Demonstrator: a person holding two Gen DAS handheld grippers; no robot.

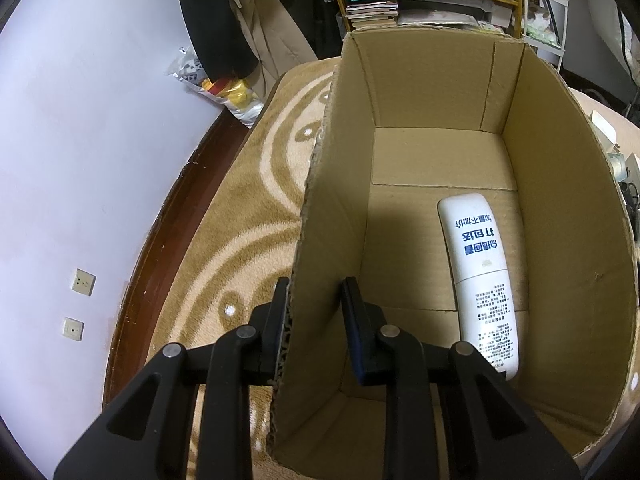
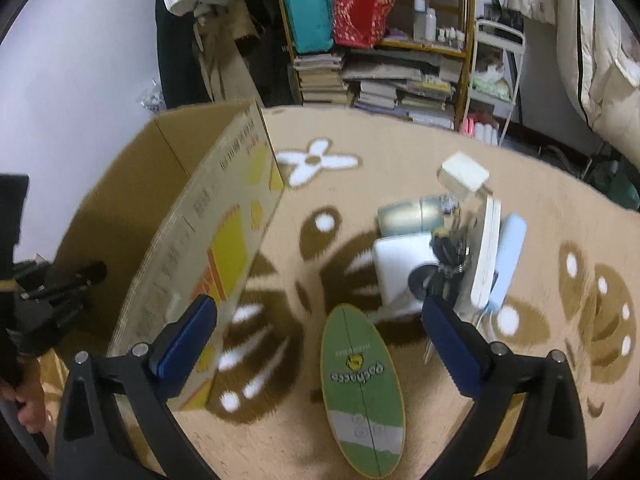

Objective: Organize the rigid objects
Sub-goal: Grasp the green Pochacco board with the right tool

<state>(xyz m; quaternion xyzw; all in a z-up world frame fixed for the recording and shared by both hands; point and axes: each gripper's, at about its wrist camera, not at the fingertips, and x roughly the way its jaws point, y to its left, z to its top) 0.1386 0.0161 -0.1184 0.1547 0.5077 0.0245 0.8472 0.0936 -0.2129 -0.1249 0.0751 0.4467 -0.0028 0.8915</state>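
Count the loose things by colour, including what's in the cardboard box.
White: 4, remote, charger, boxy gadget, flat slab
Green: 1, oval board
Light blue: 1, tube
Grey-green: 1, can
Dark: 1, key bunch
Total: 8

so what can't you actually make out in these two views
- Left wrist view: the near end of the white printed bottle in the brown cardboard box is hidden behind the left claw.
- Right wrist view: the pile of white gadgets and keys is motion-blurred and overlapping, so individual items are unclear.

The white remote (image 1: pixel 482 276) bears upside-down blue Chinese characters, including 打包送; other printing is illegible.
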